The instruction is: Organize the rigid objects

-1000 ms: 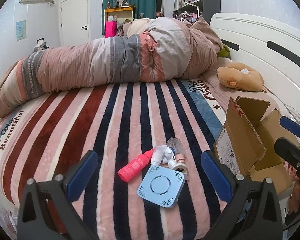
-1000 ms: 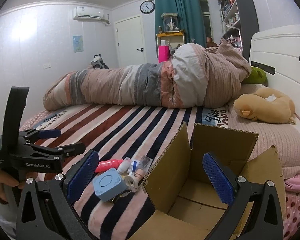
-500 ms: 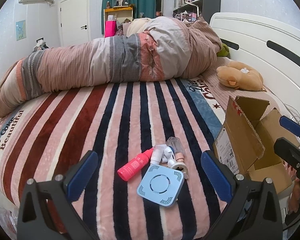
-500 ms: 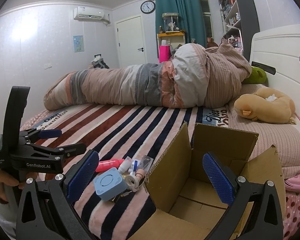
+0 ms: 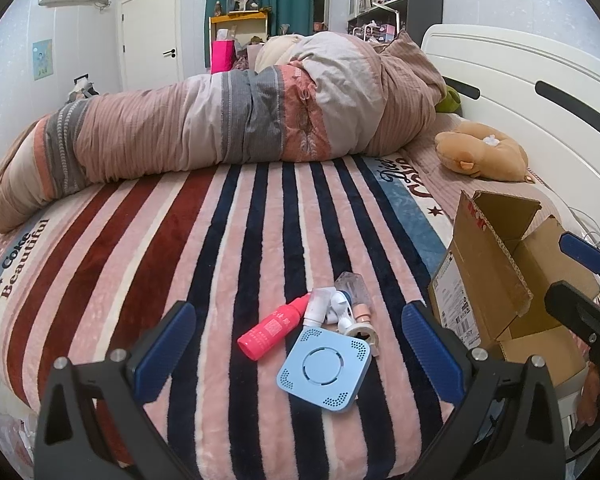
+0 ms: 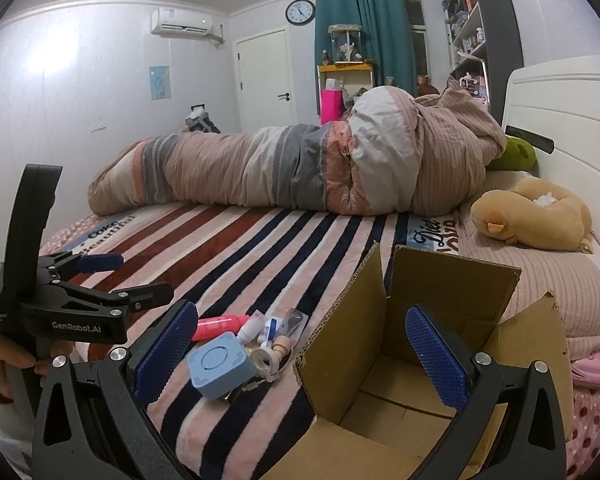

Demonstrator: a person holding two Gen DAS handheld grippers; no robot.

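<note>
Hovering low over the striped bed (image 5: 260, 208), the left gripper (image 5: 300, 352) has its blue fingers (image 5: 162, 350) spread wide and empty, framing a small pile of things. A light blue square box (image 5: 324, 368) lies nearest, with a pink bottle (image 5: 274, 326) just beside it and a few small white and clear bottles (image 5: 340, 304) touching behind. The cardboard box (image 6: 412, 320) stands open just right of the pile, flaps up. The right gripper (image 6: 300, 360) hangs over the box's near edge, fingers (image 6: 436, 360) wide apart, holding nothing. A tan plush toy (image 6: 532, 216) rests near the headboard, beside a rolled quilt (image 6: 300, 168).
</note>
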